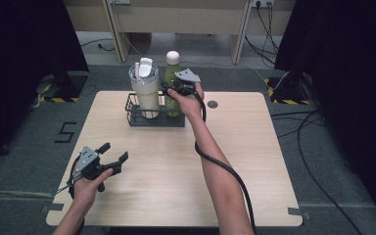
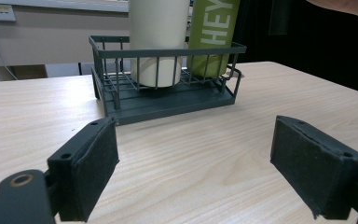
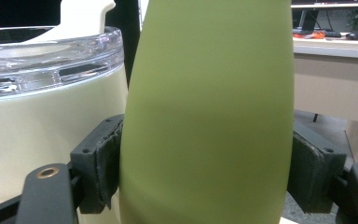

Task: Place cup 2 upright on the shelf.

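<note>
1. Right gripper view: green bottle [image 3: 209,116] sits between the jaws, both pads pressed on its sides; cream tumbler [image 3: 37,135] just beside it.
2. High view: right gripper [image 1: 175,90] clamps the bottle [image 1: 171,78] at mid-body, in the wire rack [image 1: 132,117] at the table's [image 1: 254,161] far side.
3. Left gripper [image 1: 113,152] rests at the near left, well apart from the rack, jaws spread wide, nothing between them.
4. Bottle stands upright, long axis vertical, white cap up.

Matt green bottle [image 3: 207,121]; dark wire-metal rack [image 2: 168,100]; pale wood-grain table [image 2: 191,158]; clear glossy tumbler lid [image 3: 46,58].
</note>
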Action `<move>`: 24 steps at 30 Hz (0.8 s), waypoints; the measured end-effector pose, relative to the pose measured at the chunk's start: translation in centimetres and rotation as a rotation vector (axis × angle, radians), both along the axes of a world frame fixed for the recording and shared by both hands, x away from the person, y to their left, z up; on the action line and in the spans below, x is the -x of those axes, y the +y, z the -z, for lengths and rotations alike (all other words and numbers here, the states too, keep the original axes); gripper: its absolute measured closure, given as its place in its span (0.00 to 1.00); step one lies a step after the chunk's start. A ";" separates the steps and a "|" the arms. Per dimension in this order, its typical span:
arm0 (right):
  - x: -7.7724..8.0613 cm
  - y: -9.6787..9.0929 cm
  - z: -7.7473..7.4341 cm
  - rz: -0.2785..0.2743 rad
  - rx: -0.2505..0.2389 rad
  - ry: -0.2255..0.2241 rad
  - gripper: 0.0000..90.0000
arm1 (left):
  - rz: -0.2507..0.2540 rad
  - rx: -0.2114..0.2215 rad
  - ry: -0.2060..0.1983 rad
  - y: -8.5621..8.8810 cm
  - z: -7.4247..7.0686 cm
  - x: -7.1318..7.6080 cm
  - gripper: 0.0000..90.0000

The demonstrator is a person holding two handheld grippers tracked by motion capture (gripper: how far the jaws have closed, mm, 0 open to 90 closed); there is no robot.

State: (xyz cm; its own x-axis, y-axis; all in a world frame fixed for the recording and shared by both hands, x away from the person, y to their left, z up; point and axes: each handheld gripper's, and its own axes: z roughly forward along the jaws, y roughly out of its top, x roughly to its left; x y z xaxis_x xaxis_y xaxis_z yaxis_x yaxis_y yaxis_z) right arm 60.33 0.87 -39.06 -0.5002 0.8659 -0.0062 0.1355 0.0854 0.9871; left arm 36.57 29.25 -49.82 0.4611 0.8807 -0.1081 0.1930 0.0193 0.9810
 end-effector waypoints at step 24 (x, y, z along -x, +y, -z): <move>-0.1 0.3 -0.3 -0.022 0.011 0.005 0.15 | 0.004 -0.005 0.002 0.0 0.1 0.0 0.16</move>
